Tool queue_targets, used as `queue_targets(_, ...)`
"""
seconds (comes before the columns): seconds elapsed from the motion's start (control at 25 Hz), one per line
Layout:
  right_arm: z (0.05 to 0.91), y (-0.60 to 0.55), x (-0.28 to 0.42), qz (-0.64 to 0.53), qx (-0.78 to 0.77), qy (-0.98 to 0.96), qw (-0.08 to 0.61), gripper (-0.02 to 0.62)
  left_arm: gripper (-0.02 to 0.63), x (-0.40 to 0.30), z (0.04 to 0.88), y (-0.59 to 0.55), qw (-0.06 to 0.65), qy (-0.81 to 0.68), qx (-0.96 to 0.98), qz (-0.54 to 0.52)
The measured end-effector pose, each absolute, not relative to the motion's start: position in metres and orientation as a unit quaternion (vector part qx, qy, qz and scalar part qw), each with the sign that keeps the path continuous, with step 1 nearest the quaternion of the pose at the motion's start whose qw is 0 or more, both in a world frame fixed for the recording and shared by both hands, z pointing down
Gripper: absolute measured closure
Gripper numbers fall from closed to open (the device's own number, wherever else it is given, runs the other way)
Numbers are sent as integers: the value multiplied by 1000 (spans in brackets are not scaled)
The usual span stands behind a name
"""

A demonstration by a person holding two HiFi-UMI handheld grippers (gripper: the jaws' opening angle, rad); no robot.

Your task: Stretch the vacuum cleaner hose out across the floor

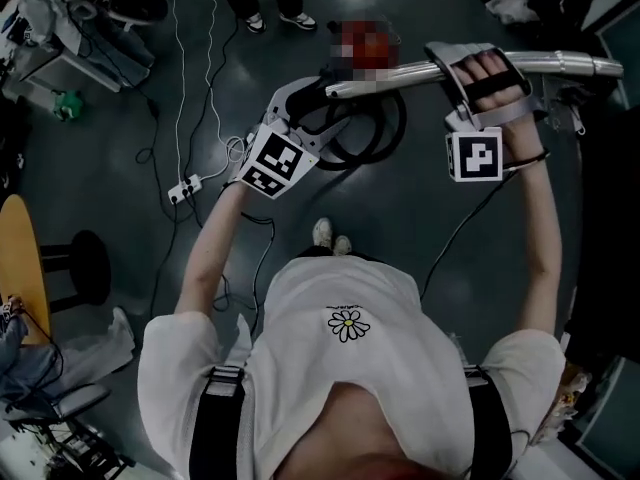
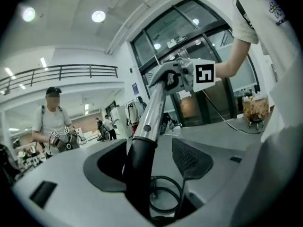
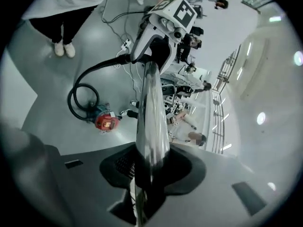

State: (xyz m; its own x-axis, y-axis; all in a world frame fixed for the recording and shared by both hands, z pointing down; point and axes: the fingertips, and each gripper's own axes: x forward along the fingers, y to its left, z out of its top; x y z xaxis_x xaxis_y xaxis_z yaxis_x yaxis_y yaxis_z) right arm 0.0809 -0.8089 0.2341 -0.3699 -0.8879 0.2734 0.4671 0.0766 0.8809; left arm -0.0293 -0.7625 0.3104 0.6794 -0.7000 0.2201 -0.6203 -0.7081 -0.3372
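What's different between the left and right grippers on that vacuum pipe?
The right gripper is clamped on the shiny metal wand; the left gripper stands open around the wand's black cuff. The right gripper sits toward the wand's free end, the left gripper by the hose. Both straddle the same wand.

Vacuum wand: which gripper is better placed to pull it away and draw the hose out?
Probably right. The right gripper is clamped on the wand; the left gripper stands open around its black cuff, gripping nothing. The hose lies coiled by the red vacuum body.
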Motion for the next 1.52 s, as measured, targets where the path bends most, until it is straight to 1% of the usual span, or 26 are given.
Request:
queue_targets(0.12, 206, -786, 61, -703, 183, -483, 489, 448, 319, -29, 303, -748, 122, 332, -915, -192)
queue_targets(0.2, 196, -767, 43, -729, 164, -474, 467, 448, 321, -28, 300, -738, 85, 297, -930, -199)
queue_targets(0.36, 191, -748, 23, -763, 125, -454, 443, 446, 323, -16, 308, -698, 5, 177, -961, -213)
queue_targets(0.4, 191, -746, 21, -766, 116, -456, 438, 446, 366, -12, 309, -687, -8, 156, -965, -210)
queue_targets(0.44, 193, -744, 21, -769, 107, -458, 433, 446, 473, -8, 310, -679, -23, 145, -969, -201)
queue_targets(0.48, 195, -744, 20, -770, 95, -463, 429, 446, 504, -6, 310, -672, -42, 142, -971, -190)
queue_targets(0.68, 233, -737, 10, -745, 16, -527, 410, 441, 507, 8, 339, -645, -147, 159, -966, -142)
queue_targets(0.72, 240, -734, 6, -737, 16, -547, 397, 413, 508, 9, 348, -639, -165, 165, -963, -134)
queue_targets(0.8, 242, -733, 4, -714, 60, -590, 374, 305, 508, 6, 365, -627, -189, 185, -956, -128)
queue_targets(0.88, 224, -744, 23, -673, 152, -623, 368, 293, 507, -7, 378, -620, -206, 211, -947, -128)
queue_targets(0.96, 190, -758, 67, -587, 282, -672, 351, 293, 507, -25, 390, -615, -230, 236, -935, -128)
queue_targets(1.0, 178, -759, 92, -517, 350, -709, 329, 295, 507, -34, 395, -612, -245, 246, -929, -124)
queue_targets(1.08, 186, -740, 130, -323, 446, -796, 250, 295, 507, -47, 400, -602, -273, 258, -921, -105)
queue_targets(1.12, 206, -720, 136, -214, 459, -840, 195, 295, 506, -51, 399, -595, -282, 262, -919, -89)
queue_targets(1.24, 300, -639, 104, 127, 394, -910, 4, 295, 507, -62, 390, -572, -286, 267, -919, -38)
queue_targets(1.32, 377, -581, 68, 356, 362, -853, -121, 295, 506, -72, 381, -550, -284, 264, -922, -19)
queue_targets(1.36, 416, -554, 52, 443, 358, -805, -167, 295, 506, -76, 376, -538, -284, 262, -922, -9)
queue_targets(1.44, 490, -509, 32, 555, 378, -712, -206, 295, 506, -87, 366, -519, -285, 259, -923, 13)
queue_targets(1.52, 546, -468, 19, 629, 401, -623, -236, 295, 506, -99, 359, -502, -289, 262, -920, 32)
